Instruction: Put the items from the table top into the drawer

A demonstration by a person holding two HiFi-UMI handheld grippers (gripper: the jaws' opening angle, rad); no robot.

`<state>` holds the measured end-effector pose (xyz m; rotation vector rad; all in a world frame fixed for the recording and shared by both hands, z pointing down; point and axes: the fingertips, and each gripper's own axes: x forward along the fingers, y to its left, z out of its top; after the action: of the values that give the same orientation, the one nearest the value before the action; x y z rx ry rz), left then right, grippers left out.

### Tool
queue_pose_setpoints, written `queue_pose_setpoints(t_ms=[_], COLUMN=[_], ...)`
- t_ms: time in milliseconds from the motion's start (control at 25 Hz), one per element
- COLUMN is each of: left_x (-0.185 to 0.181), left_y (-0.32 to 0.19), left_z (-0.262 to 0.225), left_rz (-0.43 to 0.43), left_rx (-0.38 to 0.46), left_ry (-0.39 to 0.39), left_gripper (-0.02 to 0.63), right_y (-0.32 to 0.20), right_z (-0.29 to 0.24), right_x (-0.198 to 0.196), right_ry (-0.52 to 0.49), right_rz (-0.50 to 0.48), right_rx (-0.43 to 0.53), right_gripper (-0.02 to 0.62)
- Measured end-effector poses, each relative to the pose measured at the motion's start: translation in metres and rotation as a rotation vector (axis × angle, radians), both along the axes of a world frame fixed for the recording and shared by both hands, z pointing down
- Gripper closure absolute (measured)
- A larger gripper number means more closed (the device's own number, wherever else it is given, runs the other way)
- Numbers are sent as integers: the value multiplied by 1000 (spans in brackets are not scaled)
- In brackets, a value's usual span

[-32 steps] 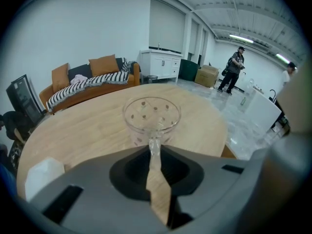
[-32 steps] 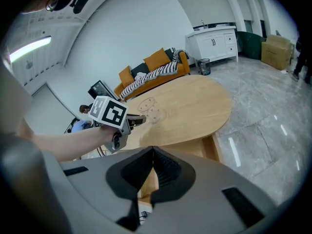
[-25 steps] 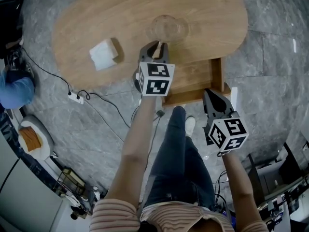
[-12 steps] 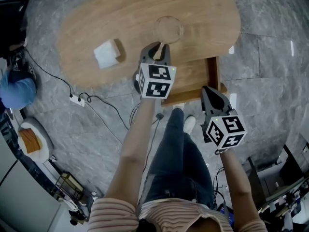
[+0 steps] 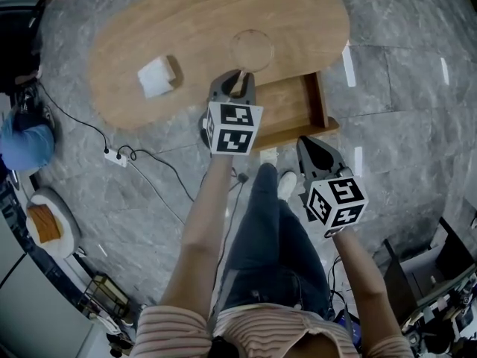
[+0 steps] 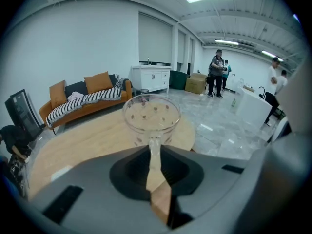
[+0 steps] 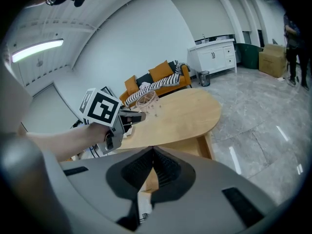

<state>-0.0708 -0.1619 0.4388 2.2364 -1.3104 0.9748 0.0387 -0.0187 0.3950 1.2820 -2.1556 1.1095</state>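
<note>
A clear glass bowl (image 5: 252, 49) with small dark dots hangs just over the oval wooden table (image 5: 194, 21). My left gripper (image 5: 240, 77) is shut on its near rim. In the left gripper view the bowl (image 6: 151, 113) stands straight ahead, its rim pinched between the jaws of that gripper (image 6: 154, 147). The open wooden drawer (image 5: 287, 110) juts from the table's near side, right of the bowl. A white folded item (image 5: 156, 77) lies on the table's left part. My right gripper (image 5: 311, 146) hovers off the drawer's front, jaws shut and empty (image 7: 152, 150).
A power strip with cables (image 5: 115, 157) lies on the grey stone floor left of the person's legs (image 5: 261, 222). An orange sofa (image 6: 83, 99) stands behind the table, and people (image 6: 217, 72) stand far off by white cabinets.
The left gripper has risen with the bowl still in its jaws. The right gripper has drifted up and left towards the drawer front. The table has slid left in the head view.
</note>
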Motion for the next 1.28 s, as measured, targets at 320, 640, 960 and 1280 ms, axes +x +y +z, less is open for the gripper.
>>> queue_pose_setpoints(t_ms=[320, 640, 960, 1280], left_x=[19, 31, 36, 41], left_y=[46, 86, 122, 152], left_z=[0, 14, 42, 89], left_rz=[3, 22, 35, 43], left_rx=[-9, -30, -64, -121], left_ry=[18, 11, -5, -14], left_gripper=[560, 561, 561, 560], right_y=[40, 66, 94, 112], right_z=[-1, 8, 26, 53], right_x=[18, 32, 38, 42], right_ry=[11, 13, 17, 32], right_rz=[3, 34, 34, 36], right_rx=[5, 1, -22, -50], right_gripper=[587, 586, 587, 586])
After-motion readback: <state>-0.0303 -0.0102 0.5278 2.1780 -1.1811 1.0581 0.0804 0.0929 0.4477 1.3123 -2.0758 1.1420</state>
